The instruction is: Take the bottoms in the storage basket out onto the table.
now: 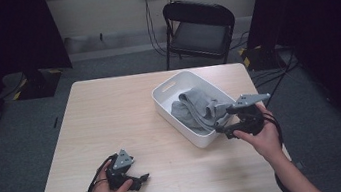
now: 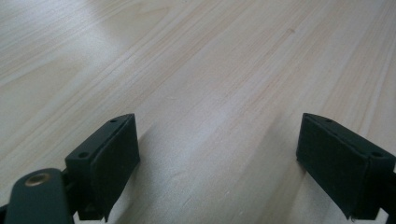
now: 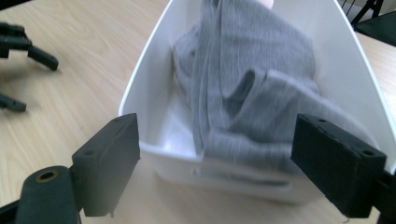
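Right gripper [image 3: 215, 168] open before grey cloth [image 3: 252, 93] in white bin [image 1: 167, 89]; left gripper [image 2: 219, 161] open over table [image 2: 210, 70]

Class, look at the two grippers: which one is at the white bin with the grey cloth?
The right gripper, jaws open at the white bin's near end by the grey cloth. The left gripper rests over bare table.

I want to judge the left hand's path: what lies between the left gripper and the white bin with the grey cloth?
Only bare wooden table lies between the left gripper and the white bin in the high view.
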Available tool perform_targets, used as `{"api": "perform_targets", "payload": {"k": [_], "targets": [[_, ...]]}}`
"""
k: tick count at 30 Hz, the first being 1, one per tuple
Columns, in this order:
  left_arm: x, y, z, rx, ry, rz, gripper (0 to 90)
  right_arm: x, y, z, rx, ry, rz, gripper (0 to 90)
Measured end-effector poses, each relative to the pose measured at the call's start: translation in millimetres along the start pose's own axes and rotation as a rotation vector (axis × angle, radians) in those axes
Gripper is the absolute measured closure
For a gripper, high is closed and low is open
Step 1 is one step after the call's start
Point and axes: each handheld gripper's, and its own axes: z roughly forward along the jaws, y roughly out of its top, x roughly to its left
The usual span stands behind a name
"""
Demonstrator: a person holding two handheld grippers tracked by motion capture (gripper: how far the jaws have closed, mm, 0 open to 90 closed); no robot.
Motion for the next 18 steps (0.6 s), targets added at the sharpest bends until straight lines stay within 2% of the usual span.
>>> {"api": "perform_targets", "payload": {"k": [8, 11, 14, 17, 18], "targets": [[-0.8, -0.3, -0.2, -0.002, -0.001, -0.004, 12.6, -17.8, 28.4, 27.5, 0.038, -0.038, 0.02, 14.9], [-0.6, -0.3, -0.3, -0.001, 0.0, -0.001, 12.6, -22.1, 36.8, 39.5, 0.051, -0.051, 0.013, 14.8], [-0.7, -0.3, -0.2, -0.001, -0.001, -0.003, 12.6, -24.1, 44.3, 54.1, 0.058, -0.033, 0.031, 14.9], [-0.8, -0.3, -0.2, -0.002, -0.001, -0.004, 12.5, -23.2, 49.0, 63.6, 0.07, -0.036, 0.014, 15.1], [-0.7, -0.3, -0.2, -0.001, -0.001, -0.002, 12.5, -22.0, 53.7, 74.4, 0.084, -0.03, 0.008, 15.0]]}}
